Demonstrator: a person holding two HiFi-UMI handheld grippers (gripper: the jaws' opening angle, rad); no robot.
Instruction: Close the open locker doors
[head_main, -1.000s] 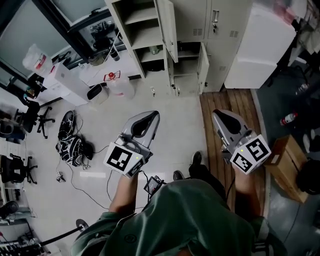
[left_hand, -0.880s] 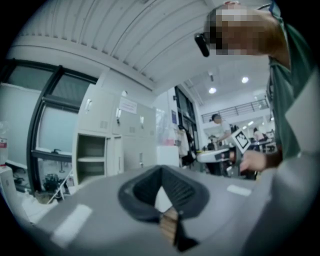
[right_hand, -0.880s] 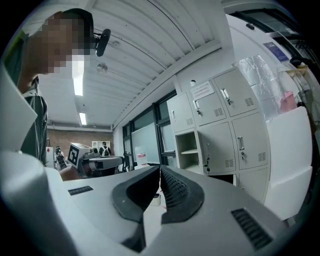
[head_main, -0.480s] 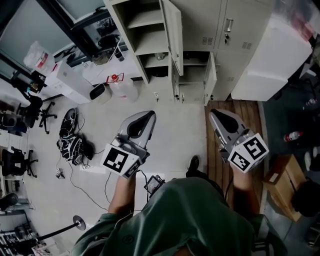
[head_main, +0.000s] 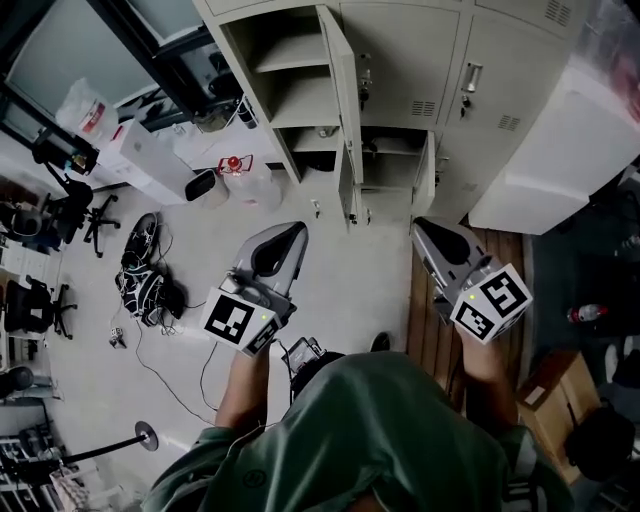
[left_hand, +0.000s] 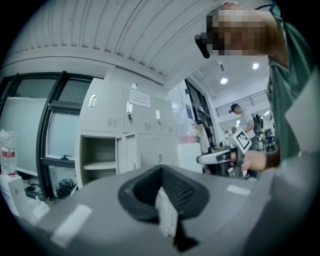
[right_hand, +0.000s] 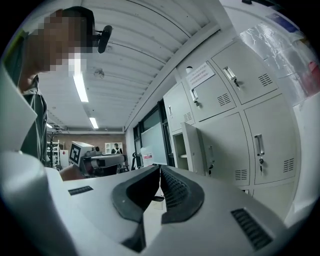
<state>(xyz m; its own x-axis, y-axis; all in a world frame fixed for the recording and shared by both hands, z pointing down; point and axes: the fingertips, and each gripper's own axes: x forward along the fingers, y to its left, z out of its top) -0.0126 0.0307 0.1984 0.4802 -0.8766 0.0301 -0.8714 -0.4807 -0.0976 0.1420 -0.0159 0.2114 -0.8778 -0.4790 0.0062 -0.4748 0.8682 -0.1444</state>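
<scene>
A bank of beige lockers (head_main: 470, 60) stands ahead. One tall upper door (head_main: 345, 95) hangs open, edge-on, beside a bare shelved compartment (head_main: 285, 75). Below it a small lower door (head_main: 425, 172) is also open, showing its compartment (head_main: 385, 165). My left gripper (head_main: 293, 234) and right gripper (head_main: 424, 229) are held side by side above the floor, short of the lockers, both shut on nothing. In the left gripper view the open compartment (left_hand: 99, 160) lies beyond my left gripper (left_hand: 161, 170). The right gripper view shows the open door (right_hand: 192, 147) past my right gripper (right_hand: 160, 170).
A white cabinet (head_main: 560, 150) stands right of the lockers. A water jug (head_main: 242, 180) sits by the locker's left foot. Shoes and a bag (head_main: 145, 285) with cables lie on the floor at left. A wooden platform (head_main: 430, 335) and a cardboard box (head_main: 550, 400) are at right.
The lockers have come nearer and lower in the head view as the person walked toward them. Both grippers keep the same shut pose.
</scene>
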